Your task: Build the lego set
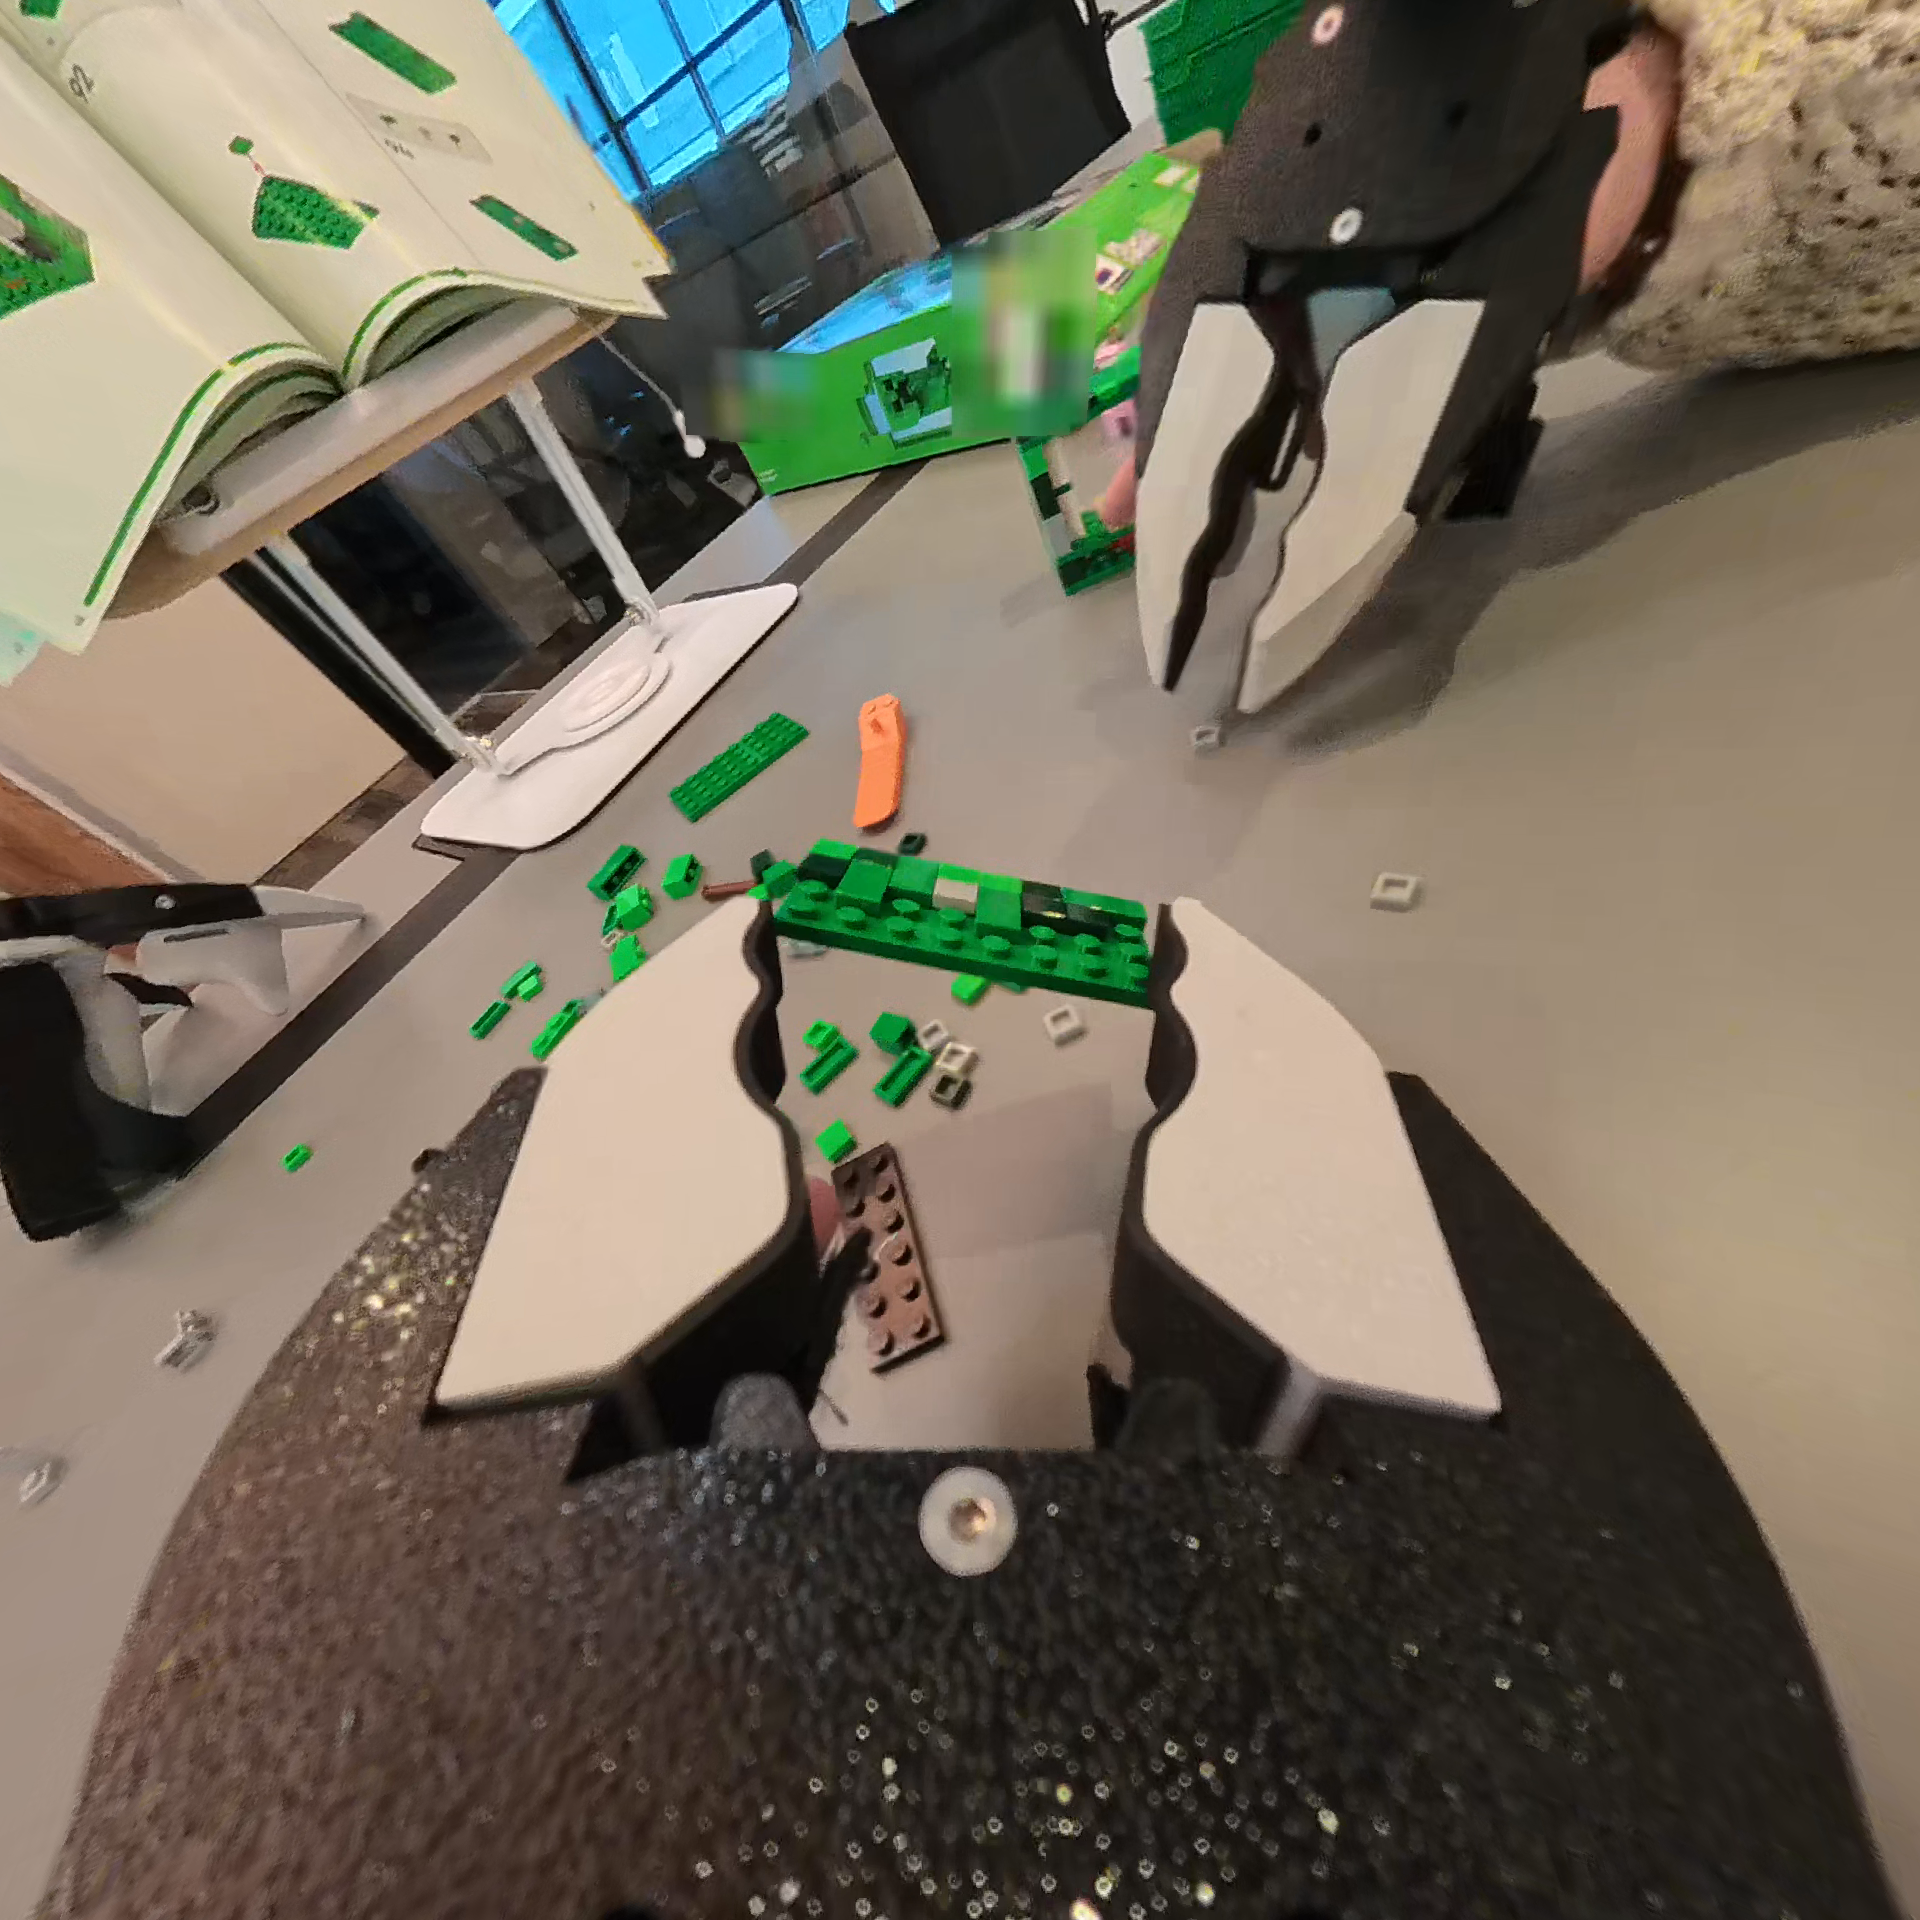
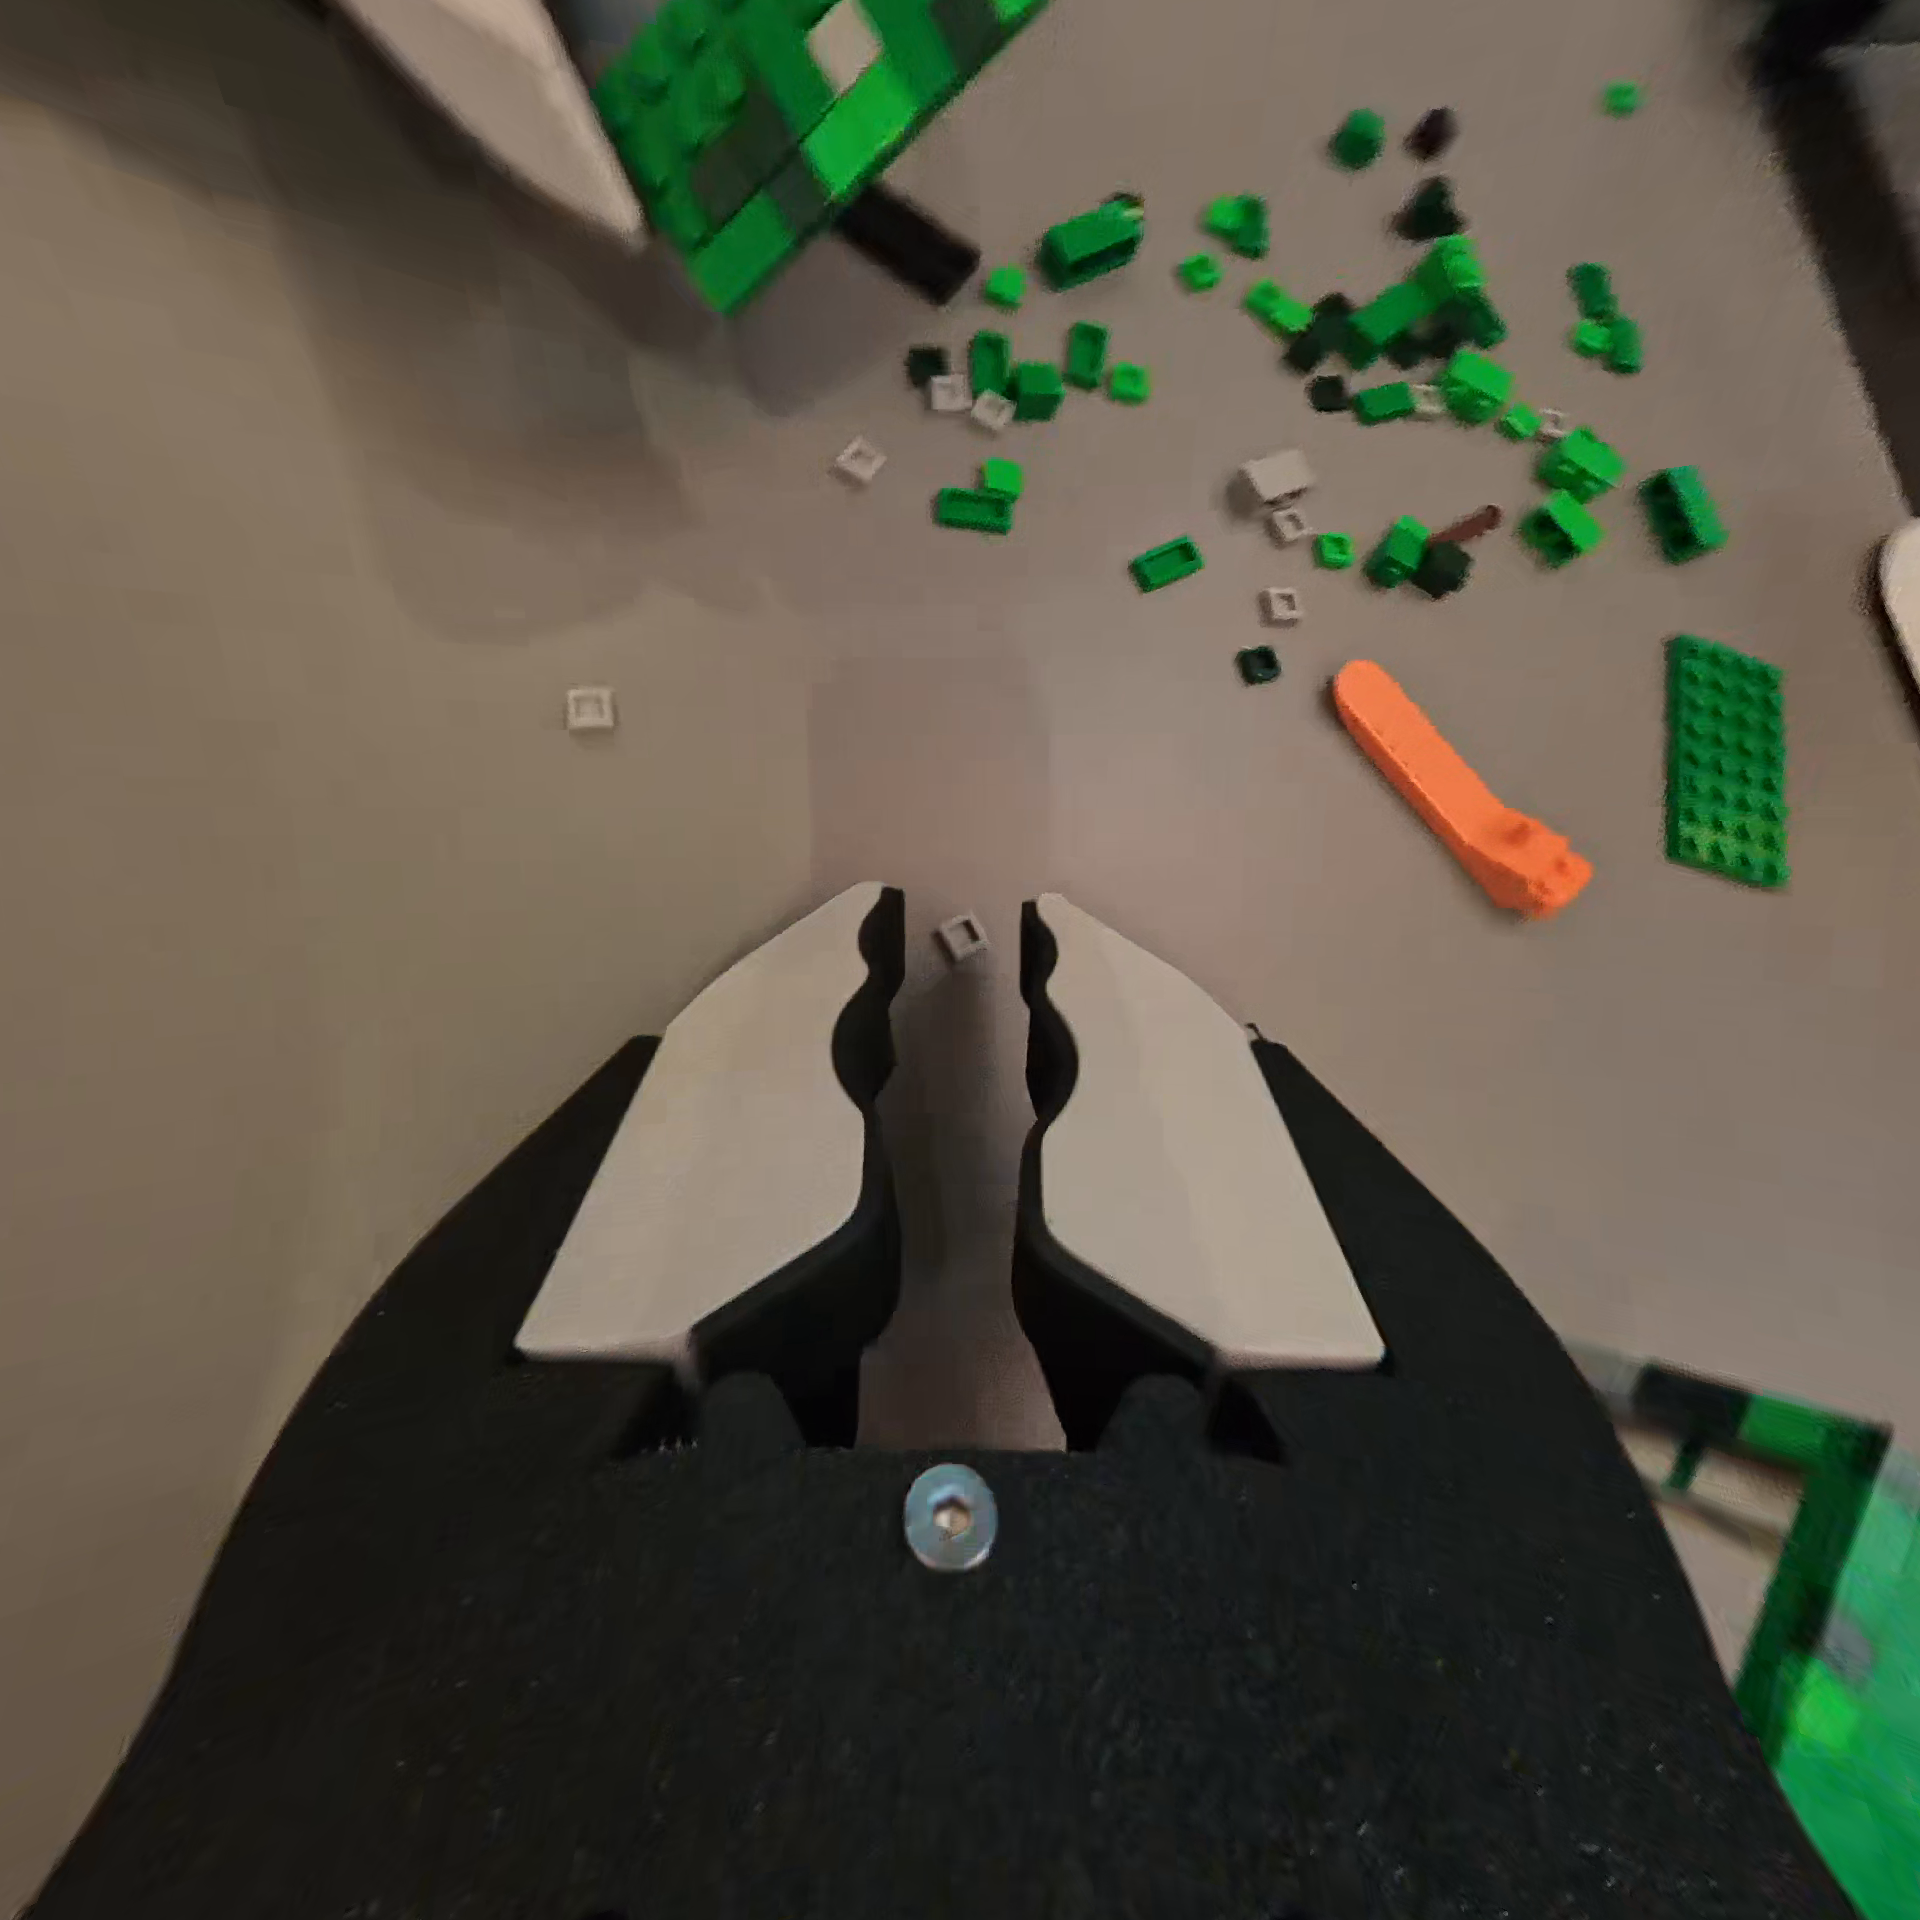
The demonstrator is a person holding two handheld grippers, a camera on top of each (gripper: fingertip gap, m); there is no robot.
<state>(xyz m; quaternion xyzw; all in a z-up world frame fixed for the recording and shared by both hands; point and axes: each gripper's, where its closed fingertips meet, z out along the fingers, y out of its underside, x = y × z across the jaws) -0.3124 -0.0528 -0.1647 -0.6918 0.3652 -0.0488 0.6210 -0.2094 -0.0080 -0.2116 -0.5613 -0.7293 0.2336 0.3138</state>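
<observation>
My right claw (image 2: 961, 904) is released, its tips hanging just above the table with a tiny grey square tile (image 2: 961, 938) lying between them; my left claw (image 1: 961, 940) is spread wide too, its tips at either end of the green plate assembly (image 1: 966, 920), though I cannot tell whether they touch it. The tile sits well apart from that assembly, on the side away from the loose green bricks (image 2: 1382, 343). It looks thin and light, so I judge that an off-centre squeeze could flick it away across the smooth table (image 2: 312, 831), or tip it on edge and out of my pads.
</observation>
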